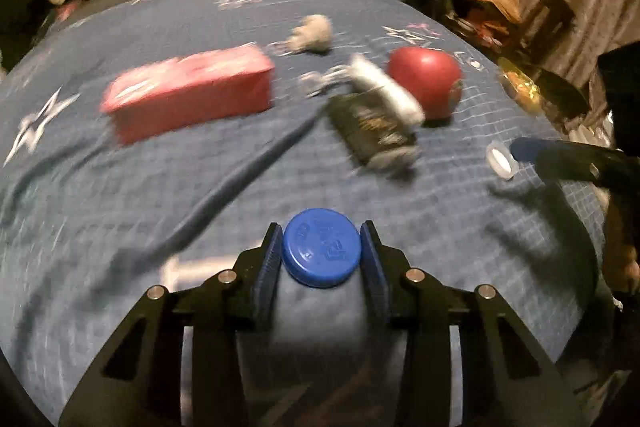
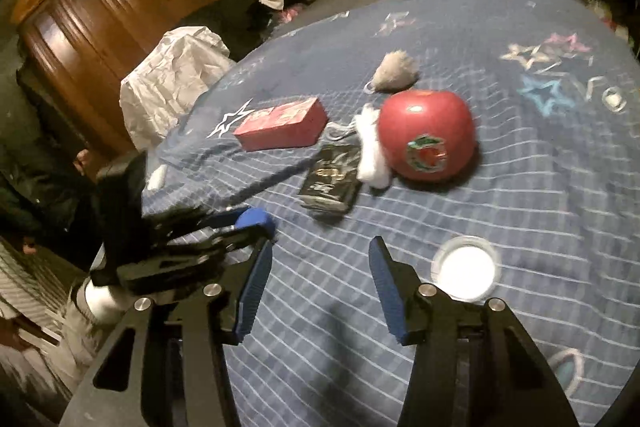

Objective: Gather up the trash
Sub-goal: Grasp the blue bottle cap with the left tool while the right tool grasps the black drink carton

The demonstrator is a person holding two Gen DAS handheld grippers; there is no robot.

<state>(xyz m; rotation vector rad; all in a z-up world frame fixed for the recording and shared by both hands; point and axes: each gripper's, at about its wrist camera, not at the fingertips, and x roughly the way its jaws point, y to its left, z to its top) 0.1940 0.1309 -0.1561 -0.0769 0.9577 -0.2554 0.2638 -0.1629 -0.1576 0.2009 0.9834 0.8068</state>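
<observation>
Left hand-held gripper (image 1: 321, 247): it is gripping a blue bottle cap (image 1: 321, 247) by its rim, one blue pad pressing each side, above the bed (image 1: 120, 187).
Right hand-held gripper (image 2: 320, 283): its jaws are standing wide apart with nothing between them, hovering low over the blanket.
White cap (image 2: 466, 273): it is lying on the bed just to the right of the right hand-held gripper's right finger, outside the gap.
Other litter: a black wrapper (image 2: 332, 179) and a white wad (image 2: 372, 151) are lying ahead of both hand-held grippers, touching each other beside a red apple-shaped thing (image 2: 427, 135); a pink box (image 2: 282, 123) is sitting ahead and to the left, and a grey fluffy clump (image 2: 394, 67) farther ahead.
Step in hand: judging by the task, the blue cap is being carried off while the white cap is probably next.
Doing it well: the left should be keeping its squeeze even, since the cap's rim is thin and could pop out. The right should be shifting rightward to centre the white cap before closing, pressing lightly so the soft blanket is not bunching between the pads.
Bin: none is showing in either view.
</observation>
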